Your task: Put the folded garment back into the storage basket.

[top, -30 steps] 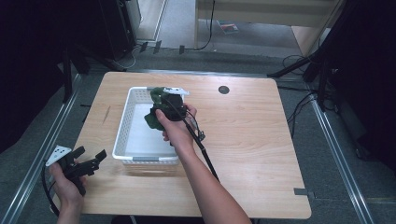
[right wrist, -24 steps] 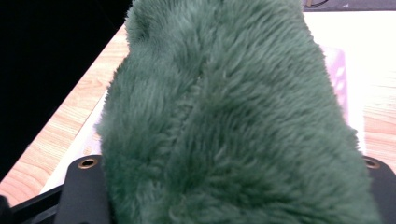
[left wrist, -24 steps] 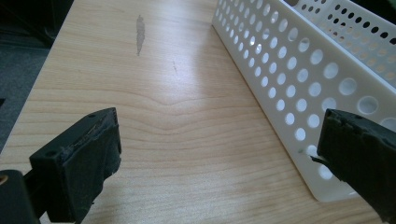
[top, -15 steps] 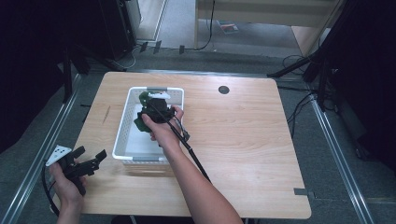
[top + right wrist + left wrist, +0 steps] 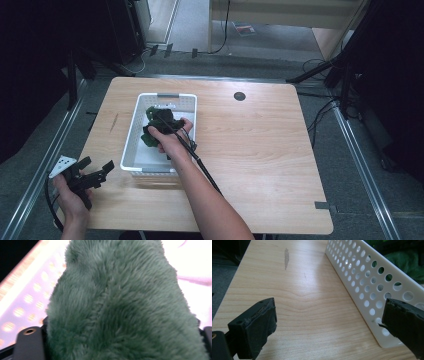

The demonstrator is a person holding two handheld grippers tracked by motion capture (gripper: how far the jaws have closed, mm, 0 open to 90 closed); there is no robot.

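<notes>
A white perforated basket stands on the wooden table, left of centre. Inside it lies a green plush toy, and my right gripper is down in the basket, shut on that toy. The toy's green fur presses between the black jaws in the right gripper view. My left gripper hovers at the table's front left corner, open, holding nothing. In the left gripper view its jaws stand wide apart beside the basket wall.
A round black grommet sits in the table top near the far edge. A metal rail runs along the floor left of the table. Cables and dark stands lie beyond the far edge and at the right.
My right gripper has carried the green toy from the basket's far end toward its middle and lower into it. The left gripper has stayed in place.
</notes>
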